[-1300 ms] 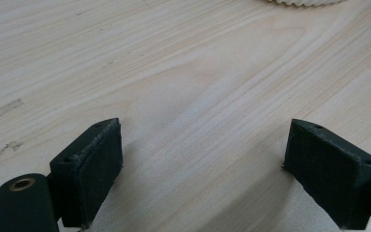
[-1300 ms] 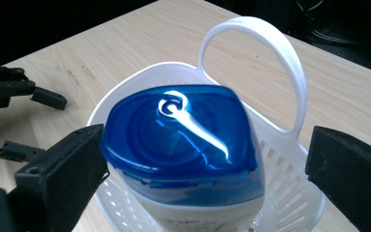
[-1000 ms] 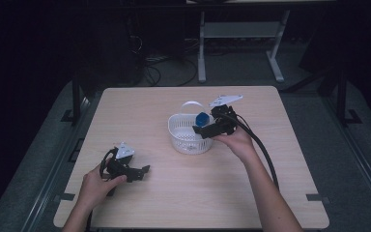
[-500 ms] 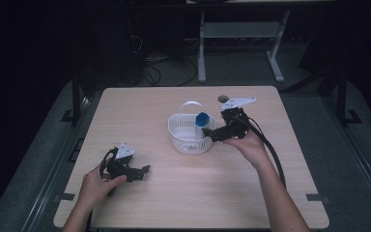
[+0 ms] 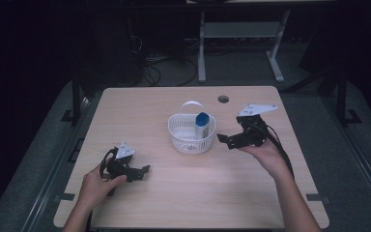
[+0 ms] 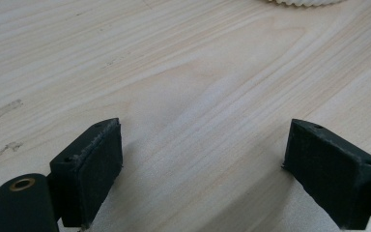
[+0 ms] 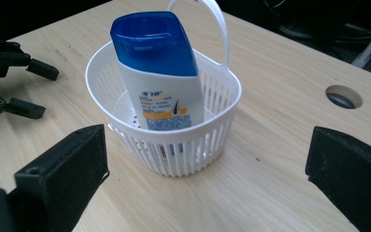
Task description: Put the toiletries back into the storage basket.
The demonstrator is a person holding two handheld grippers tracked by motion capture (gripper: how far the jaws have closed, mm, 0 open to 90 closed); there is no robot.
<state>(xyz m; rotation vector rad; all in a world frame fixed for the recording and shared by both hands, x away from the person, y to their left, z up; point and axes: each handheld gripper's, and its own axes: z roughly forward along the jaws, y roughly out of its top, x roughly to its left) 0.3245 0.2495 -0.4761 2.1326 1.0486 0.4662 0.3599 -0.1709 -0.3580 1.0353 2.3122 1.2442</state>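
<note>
A white slatted basket point(image 5: 189, 143) with a hoop handle stands at the table's middle. A white bottle with a blue cap point(image 5: 202, 119) stands inside it, leaning on the right wall. My right gripper point(image 5: 223, 139) hovers just right of the basket, open and holding nothing. In the right gripper view the bottle point(image 7: 160, 77) and basket point(image 7: 188, 150) sit ahead between the wide jaws of the right gripper point(image 7: 207, 179). My left gripper point(image 5: 143, 172) rests open on the wood at the front left. In its own view, the left gripper point(image 6: 203, 169) has bare wood between its pads.
The light wooden table point(image 5: 174, 208) has a round cable hole point(image 5: 223, 99) behind the basket. The basket's rim point(image 6: 299, 2) peeks in at the top of the left gripper view. Dark floor, cables and a desk frame point(image 5: 203, 48) lie beyond the far edge.
My right gripper has let go of the bottle and drawn back to the right, out of the basket. The bottle stays standing in the basket. The left gripper has not moved.
</note>
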